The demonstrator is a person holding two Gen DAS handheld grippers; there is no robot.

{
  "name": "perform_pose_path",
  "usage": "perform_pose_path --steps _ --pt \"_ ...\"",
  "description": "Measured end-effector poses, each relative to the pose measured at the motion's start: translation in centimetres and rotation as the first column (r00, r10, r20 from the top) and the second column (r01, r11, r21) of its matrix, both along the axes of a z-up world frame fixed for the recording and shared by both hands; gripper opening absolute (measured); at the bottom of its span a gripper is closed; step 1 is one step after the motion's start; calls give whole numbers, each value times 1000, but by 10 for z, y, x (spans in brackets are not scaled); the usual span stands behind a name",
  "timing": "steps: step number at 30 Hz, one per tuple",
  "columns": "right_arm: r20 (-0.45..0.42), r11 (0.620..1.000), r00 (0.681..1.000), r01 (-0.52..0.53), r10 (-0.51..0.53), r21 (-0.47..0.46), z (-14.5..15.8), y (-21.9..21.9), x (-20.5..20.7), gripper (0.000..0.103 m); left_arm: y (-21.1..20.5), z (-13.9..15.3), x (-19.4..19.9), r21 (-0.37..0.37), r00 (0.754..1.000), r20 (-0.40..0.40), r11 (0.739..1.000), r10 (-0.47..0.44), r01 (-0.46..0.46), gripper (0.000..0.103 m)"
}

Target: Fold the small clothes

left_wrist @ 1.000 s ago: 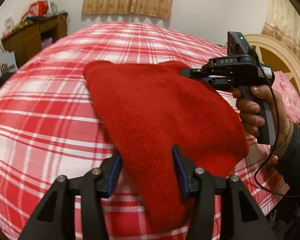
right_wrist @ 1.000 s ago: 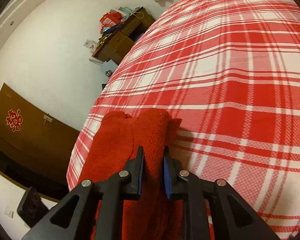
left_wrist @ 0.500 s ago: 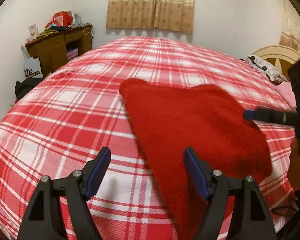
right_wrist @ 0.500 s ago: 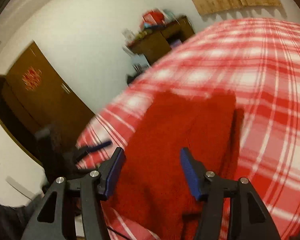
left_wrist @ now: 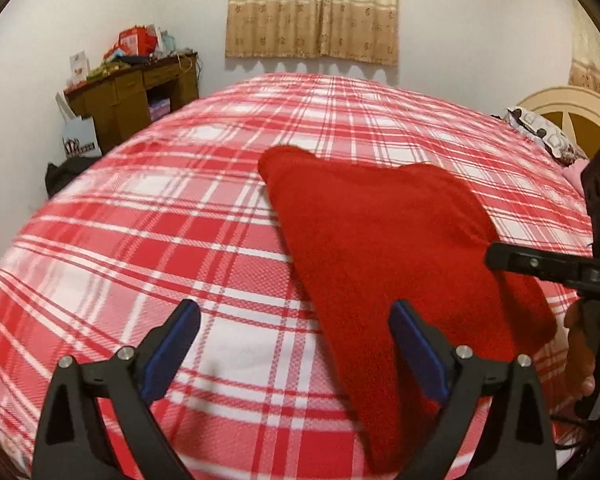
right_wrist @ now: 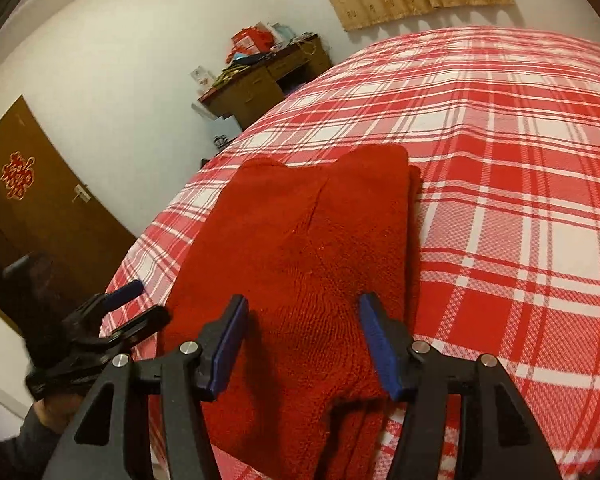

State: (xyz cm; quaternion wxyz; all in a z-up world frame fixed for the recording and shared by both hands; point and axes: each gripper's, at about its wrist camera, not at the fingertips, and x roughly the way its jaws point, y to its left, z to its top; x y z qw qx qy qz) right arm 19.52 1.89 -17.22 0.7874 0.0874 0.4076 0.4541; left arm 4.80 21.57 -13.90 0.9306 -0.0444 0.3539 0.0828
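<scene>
Red knitted garment (left_wrist: 384,240), folded, lies flat on a red-and-white plaid bedspread (left_wrist: 172,240) near the bed's near edge; a second folded layer shows along its right side in the right wrist view (right_wrist: 312,248).

Left gripper (left_wrist: 294,320): black frame, blue pads, angled down toward the bed. Its jaws have just been opening and now stand wide apart. The left pad hangs over bare plaid; the right pad (left_wrist: 416,352) sits over the garment's near left edge. Nothing is pinched between them.

Right gripper (right_wrist: 302,324): same build, also tilted down. Jaws stand partly apart after opening within the last second. The garment's near end lies below and between the pads, which do not press on it.

Person's hand (left_wrist: 580,356) grips the right tool's handle at the right edge of the left wrist view; one finger of that tool reaches over the garment's right side. In the right wrist view the left tool (right_wrist: 112,316) sits just beside the garment's left edge, with a dark sleeve (right_wrist: 28,432) behind it.

Wooden desk (left_wrist: 136,96), cluttered, stands by the wall; beige curtain (left_wrist: 312,8) hangs beyond the bed; brown door (right_wrist: 32,216) carries a red knot emblem.
</scene>
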Motion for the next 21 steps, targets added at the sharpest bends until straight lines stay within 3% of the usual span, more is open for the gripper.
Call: perform_pose_path --steps 5,7,10,14,21 --pt "27 999 999 30 -30 -28 6 -3 -7 60 -5 21 -16 -10 999 43 1000 -23 24 98" --pt "24 998 998 61 -60 -16 17 -13 -15 66 -9 30 -20 -5 997 64 999 -32 32 98" --pt "152 986 977 157 -148 -49 40 -30 -40 76 -12 45 -26 -4 993 107 999 -42 43 99" --pt "319 976 933 202 -167 -80 69 -42 -74 77 -16 60 -32 0 987 154 999 -50 50 100" --pt "427 971 887 226 -174 -75 97 -50 -104 78 -23 78 -43 11 975 214 998 -66 65 101"
